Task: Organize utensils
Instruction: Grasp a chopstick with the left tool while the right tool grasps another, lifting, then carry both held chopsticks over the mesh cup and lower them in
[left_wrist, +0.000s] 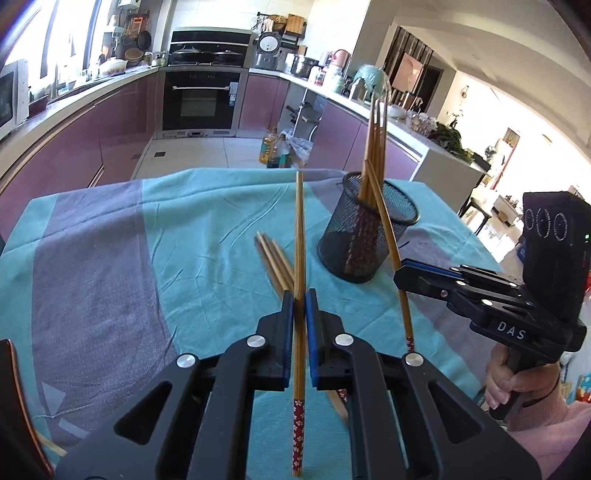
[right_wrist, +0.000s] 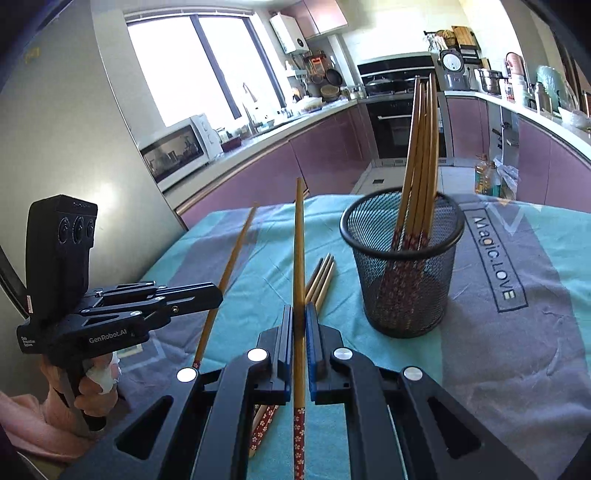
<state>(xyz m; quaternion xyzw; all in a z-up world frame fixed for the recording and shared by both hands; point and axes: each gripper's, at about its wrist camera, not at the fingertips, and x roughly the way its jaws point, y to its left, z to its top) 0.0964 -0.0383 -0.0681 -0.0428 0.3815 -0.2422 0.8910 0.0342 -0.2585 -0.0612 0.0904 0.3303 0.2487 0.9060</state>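
Note:
My left gripper (left_wrist: 300, 295) is shut on a wooden chopstick (left_wrist: 300, 236) with a red flowered end, held above the table. My right gripper (right_wrist: 300, 308) is shut on another such chopstick (right_wrist: 299, 251). It shows at the right of the left wrist view (left_wrist: 400, 267), its chopstick (left_wrist: 386, 221) slanting beside the black mesh holder (left_wrist: 364, 236). The holder (right_wrist: 406, 280) stands upright with several chopsticks (right_wrist: 421, 147) in it. Three loose chopsticks (right_wrist: 321, 277) lie on the cloth between the grippers and the holder. The left gripper (right_wrist: 218, 295) also shows in the right wrist view.
A teal and grey tablecloth (left_wrist: 110, 258) covers the table; its far edge drops to the kitchen floor. Oil bottles (left_wrist: 275, 149) stand on the floor beyond. A dark chair edge (left_wrist: 14, 406) is at the lower left. Purple cabinets and an oven (left_wrist: 201, 98) are behind.

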